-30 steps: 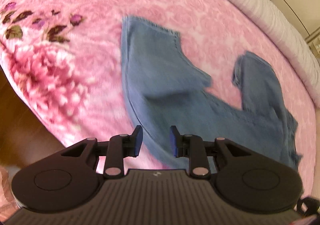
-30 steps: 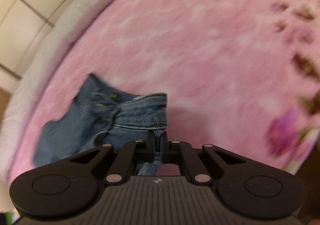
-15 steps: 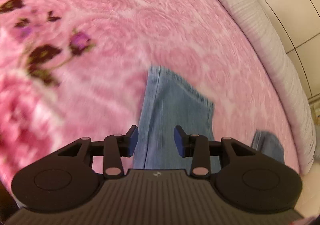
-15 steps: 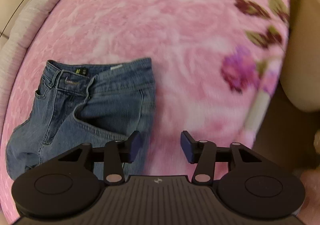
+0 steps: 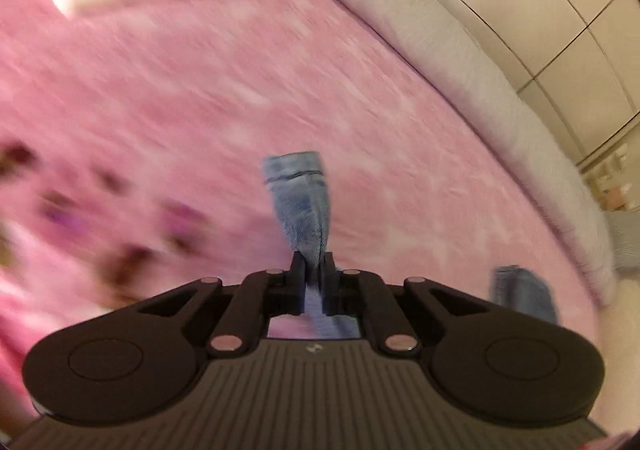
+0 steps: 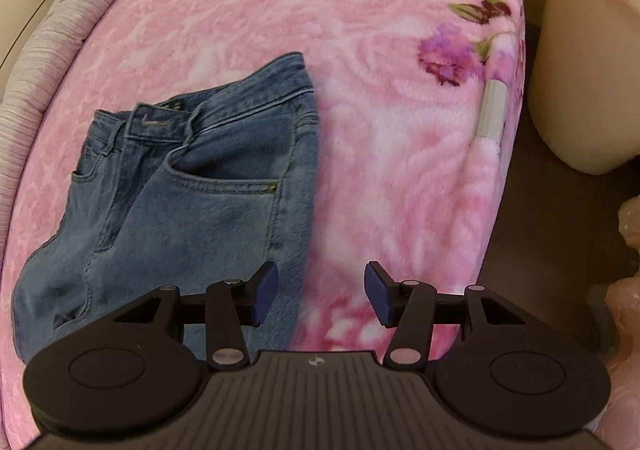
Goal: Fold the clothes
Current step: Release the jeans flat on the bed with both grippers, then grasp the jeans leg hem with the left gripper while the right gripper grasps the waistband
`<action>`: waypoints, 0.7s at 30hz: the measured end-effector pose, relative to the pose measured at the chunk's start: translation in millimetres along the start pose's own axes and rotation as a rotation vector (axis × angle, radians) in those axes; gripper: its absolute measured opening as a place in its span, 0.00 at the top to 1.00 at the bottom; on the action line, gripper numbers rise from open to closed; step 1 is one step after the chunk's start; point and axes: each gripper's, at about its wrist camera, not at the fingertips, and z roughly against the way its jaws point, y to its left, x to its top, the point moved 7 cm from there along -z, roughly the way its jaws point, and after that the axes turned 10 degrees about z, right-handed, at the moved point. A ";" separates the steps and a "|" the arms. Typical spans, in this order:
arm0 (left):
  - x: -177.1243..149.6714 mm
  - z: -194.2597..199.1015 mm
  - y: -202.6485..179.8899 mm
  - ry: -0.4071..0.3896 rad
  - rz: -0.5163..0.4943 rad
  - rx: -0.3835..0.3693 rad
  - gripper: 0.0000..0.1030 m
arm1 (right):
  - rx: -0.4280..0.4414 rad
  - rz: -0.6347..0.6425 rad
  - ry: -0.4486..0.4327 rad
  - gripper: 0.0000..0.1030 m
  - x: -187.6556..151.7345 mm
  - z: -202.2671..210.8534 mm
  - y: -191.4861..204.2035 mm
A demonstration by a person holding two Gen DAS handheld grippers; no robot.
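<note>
While the left gripper is closing on a trouser leg at frame centre, the right gripper is opening with nothing between its pads, the jeans waistband lying flat at upper left. Carrying the leg slowly toward the waistband should, I think, keep the fold even.

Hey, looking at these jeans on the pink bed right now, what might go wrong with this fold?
1. The left hand-held gripper is closing on a narrow bunch of the jeans leg; it may slip out.
2. The right hand-held gripper, opening, holds nothing, so the waistband could drag across the pink blanket.
</note>
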 end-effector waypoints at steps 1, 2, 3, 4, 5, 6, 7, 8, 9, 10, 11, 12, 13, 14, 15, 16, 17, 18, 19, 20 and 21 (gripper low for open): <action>-1.7 3.4 15.4 0.007 -0.010 0.039 0.92 | 0.005 0.004 -0.002 0.49 -1.7 1.6 3.0; -7.2 0.6 30.6 0.032 -0.001 0.084 0.91 | 0.010 0.009 -0.001 0.48 -3.2 2.0 5.5; -16.2 -7.4 45.7 0.074 0.025 0.133 0.89 | 0.012 0.015 0.001 0.48 -4.6 1.9 7.9; -24.5 -13.4 57.0 0.103 0.048 0.168 0.88 | 0.008 0.022 0.005 0.47 -6.6 1.2 10.1; -30.9 -16.3 63.5 0.107 0.067 0.182 0.86 | 0.001 0.028 0.012 0.47 -8.9 0.1 11.4; -34.2 -16.7 66.6 0.089 0.085 0.185 0.84 | -0.005 0.033 0.020 0.47 -11.2 -1.1 12.3; -34.7 -15.5 66.3 0.068 0.100 0.190 0.83 | -0.009 0.036 0.026 0.47 -12.9 -1.6 12.3; -34.2 -13.8 64.5 0.051 0.113 0.202 0.82 | -0.010 0.038 0.027 0.47 -13.5 -1.5 11.7; -33.1 -11.3 62.0 0.029 0.112 0.225 0.80 | -0.013 0.040 0.024 0.46 -12.8 -1.0 10.1; -30.4 -7.8 60.5 0.002 0.098 0.272 0.76 | -0.018 0.042 0.019 0.45 -11.4 -0.1 7.9; -26.7 -3.8 60.3 -0.025 0.083 0.330 0.76 | -0.026 0.042 0.013 0.45 -8.5 0.6 5.5; -22.9 0.4 60.0 -0.051 0.068 0.388 0.75 | -0.037 0.041 0.006 0.45 -4.6 1.1 2.8; -20.5 4.7 58.5 -0.072 0.067 0.425 0.72 | -0.050 0.042 -0.001 0.45 -0.3 1.5 0.4; -19.8 8.3 54.8 -0.084 0.076 0.437 0.74 | -0.068 0.047 -0.008 0.44 5.2 0.9 -1.7; -20.8 9.8 46.2 -0.078 0.068 0.425 0.74 | -0.088 0.054 -0.015 0.43 11.4 -0.1 -3.8; -23.4 10.0 34.4 -0.059 0.046 0.397 0.75 | -0.096 0.059 -0.020 0.43 17.6 -1.5 -5.0; -27.8 11.4 21.2 -0.037 0.016 0.364 0.75 | -0.090 0.063 -0.028 0.43 24.3 -3.0 -4.4; -34.6 13.0 4.7 -0.013 -0.022 0.329 0.75 | -0.080 0.065 -0.039 0.43 31.3 -4.4 -3.1; -43.6 11.5 -14.5 0.018 -0.056 0.284 0.74 | -0.071 0.074 -0.056 0.43 38.9 -4.6 0.4; -53.8 8.4 -34.3 0.056 -0.083 0.229 0.74 | -0.060 0.095 -0.077 0.43 46.8 -3.5 5.7; -64.6 2.8 -54.1 0.094 -0.098 0.176 0.74 | -0.047 0.123 -0.098 0.43 54.5 -2.4 12.9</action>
